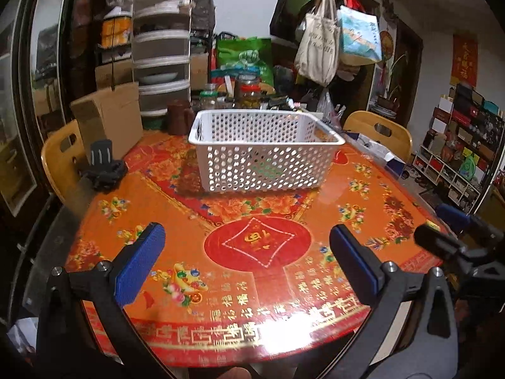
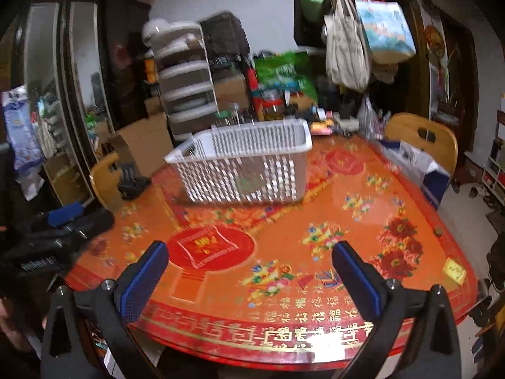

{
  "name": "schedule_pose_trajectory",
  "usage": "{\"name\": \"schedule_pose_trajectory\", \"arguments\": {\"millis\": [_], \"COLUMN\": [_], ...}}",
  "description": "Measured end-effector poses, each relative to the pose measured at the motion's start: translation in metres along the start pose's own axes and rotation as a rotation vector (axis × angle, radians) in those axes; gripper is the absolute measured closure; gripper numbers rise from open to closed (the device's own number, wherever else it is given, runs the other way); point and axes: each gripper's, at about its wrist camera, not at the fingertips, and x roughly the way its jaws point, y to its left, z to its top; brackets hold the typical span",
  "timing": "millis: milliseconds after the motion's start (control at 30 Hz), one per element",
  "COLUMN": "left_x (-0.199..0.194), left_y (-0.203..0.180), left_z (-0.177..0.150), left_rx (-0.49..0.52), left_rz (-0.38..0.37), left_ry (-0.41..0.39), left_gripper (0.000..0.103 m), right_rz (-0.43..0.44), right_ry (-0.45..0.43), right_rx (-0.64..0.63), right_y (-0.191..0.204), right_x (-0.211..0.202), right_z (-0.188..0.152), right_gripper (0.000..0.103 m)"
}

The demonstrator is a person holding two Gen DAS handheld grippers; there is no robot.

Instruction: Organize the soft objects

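Round table (image 1: 284, 287) with red-orange floral cover, white perforated basket (image 1: 265, 154), cardboard box (image 1: 109, 120), black holder (image 1: 104, 170)

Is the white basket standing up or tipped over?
Standing up. The white basket sits flat on the table with its open rim facing upward.

The right wrist view is smeared — the white basket (image 2: 243, 164) shows its holes drawn into streaks, and the green and grey shapes behind its wall cannot be made out. In the left wrist view the same basket (image 1: 265, 154) is sharp, yet what lies inside shows only as a greenish patch through the perforations. The left gripper (image 2: 63, 218) is cut off at the picture's edge, its fingers blurred — open or shut, no telling. The right gripper (image 1: 454, 221) likewise runs off the frame. The table (image 1: 221, 350) vanishes below both pictures' near edges.
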Motion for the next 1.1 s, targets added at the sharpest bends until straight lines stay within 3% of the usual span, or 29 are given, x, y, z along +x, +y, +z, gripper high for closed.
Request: {"name": "schedule_pose_trajectory", "arguments": {"millis": [167, 500, 700, 1100], "left_x": [-0.040, -0.087, -0.081, -0.060], "left_y": [-0.016, -0.030, -0.021, -0.020], "left_z": [0.003, 0.025, 0.039, 0.037], "left_rx": [0.017, 0.028, 0.022, 0.020], "left_rz": [-0.010, 0.000, 0.016, 0.026], "left_ry": [-0.030, -0.042, -0.040, -0.007], "left_gripper": [0.000, 0.000, 0.000, 0.000], "right_rz": [-0.109, -0.083, -0.066, -0.042], "right_ry": [-0.127, -0.061, -0.044, 0.000], "right_rx": [-0.011, -0.048, -0.027, -0.040], "right_y": [0.016, 0.021, 0.013, 0.018], "right_x": [-0.047, -0.072, -0.065, -0.051], "right_z": [0.007, 0.029, 0.040, 0.034], "right_gripper": [0.000, 0.000, 0.000, 0.000]}}
